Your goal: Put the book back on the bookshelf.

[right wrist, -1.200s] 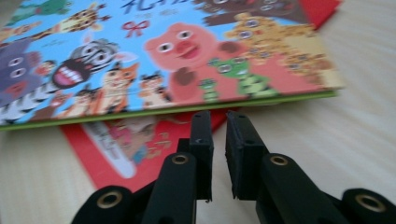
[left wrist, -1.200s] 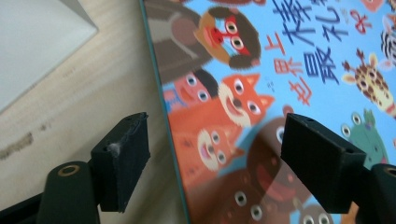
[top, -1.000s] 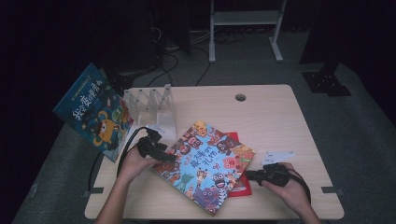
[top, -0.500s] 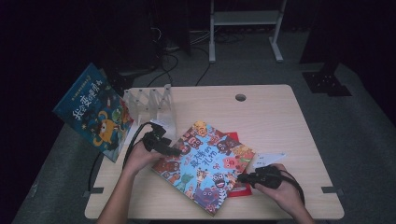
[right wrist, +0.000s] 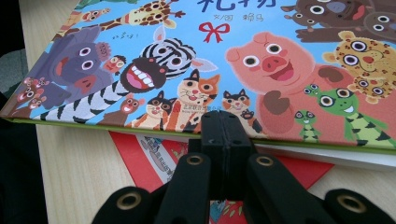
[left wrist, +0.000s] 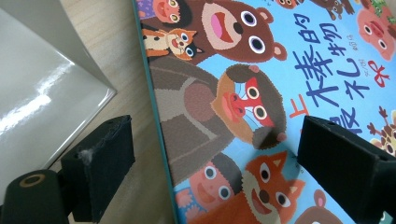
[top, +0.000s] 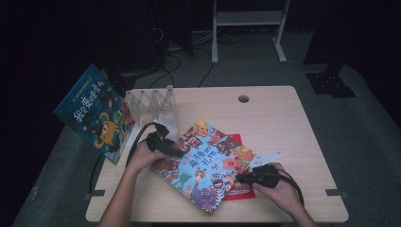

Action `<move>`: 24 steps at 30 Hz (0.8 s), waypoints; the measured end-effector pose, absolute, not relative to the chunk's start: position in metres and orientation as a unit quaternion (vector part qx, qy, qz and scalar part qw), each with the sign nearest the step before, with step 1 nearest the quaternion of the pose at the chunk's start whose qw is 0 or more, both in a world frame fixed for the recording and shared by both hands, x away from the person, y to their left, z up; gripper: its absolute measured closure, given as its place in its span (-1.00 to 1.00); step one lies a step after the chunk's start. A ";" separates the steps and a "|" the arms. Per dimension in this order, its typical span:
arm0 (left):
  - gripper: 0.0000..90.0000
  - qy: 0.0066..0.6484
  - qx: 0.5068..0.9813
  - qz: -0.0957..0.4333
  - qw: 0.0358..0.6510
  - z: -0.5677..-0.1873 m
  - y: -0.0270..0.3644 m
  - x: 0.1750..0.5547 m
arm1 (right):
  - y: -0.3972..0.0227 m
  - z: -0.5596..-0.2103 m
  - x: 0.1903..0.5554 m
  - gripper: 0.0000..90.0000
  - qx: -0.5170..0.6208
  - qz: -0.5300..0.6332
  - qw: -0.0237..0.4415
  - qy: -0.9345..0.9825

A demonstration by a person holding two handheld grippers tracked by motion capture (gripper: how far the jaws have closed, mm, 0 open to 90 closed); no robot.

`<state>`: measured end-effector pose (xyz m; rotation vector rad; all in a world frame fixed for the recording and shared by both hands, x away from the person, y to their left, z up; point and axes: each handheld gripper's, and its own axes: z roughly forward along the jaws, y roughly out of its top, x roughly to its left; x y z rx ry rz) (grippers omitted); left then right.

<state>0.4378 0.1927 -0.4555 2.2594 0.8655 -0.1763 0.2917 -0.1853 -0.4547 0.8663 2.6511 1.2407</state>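
Note:
A picture book (top: 208, 163) with cartoon animals on its blue cover lies flat on the table, on top of a red book (top: 239, 191). My left gripper (top: 177, 152) is at the book's left edge. In the left gripper view its jaws (left wrist: 219, 154) stand wide apart over the cover (left wrist: 280, 70) and the spine edge. They have just been opening and the pads press on nothing. My right gripper (top: 239, 178) is shut at the book's near right edge. In the right gripper view its closed tips (right wrist: 223, 116) meet the cover's edge (right wrist: 233, 60) above the red book (right wrist: 140, 158).
A blue book (top: 94, 113) leans off the table's left side beside a clear folding rack (top: 151, 106), whose glossy white base (left wrist: 42, 93) lies near my left jaw. A white card (top: 267, 158) lies right of the books. The wooden table (top: 283, 123) has a cable hole (top: 243, 99).
My left gripper has moved right onto the book's left edge. My right gripper has moved left up to the book's near right edge.

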 end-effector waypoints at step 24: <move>-0.73 0.363 0.849 -0.125 0.363 -0.452 0.195 0.442 | -0.177 -0.454 0.302 0.98 0.287 0.400 0.043 0.869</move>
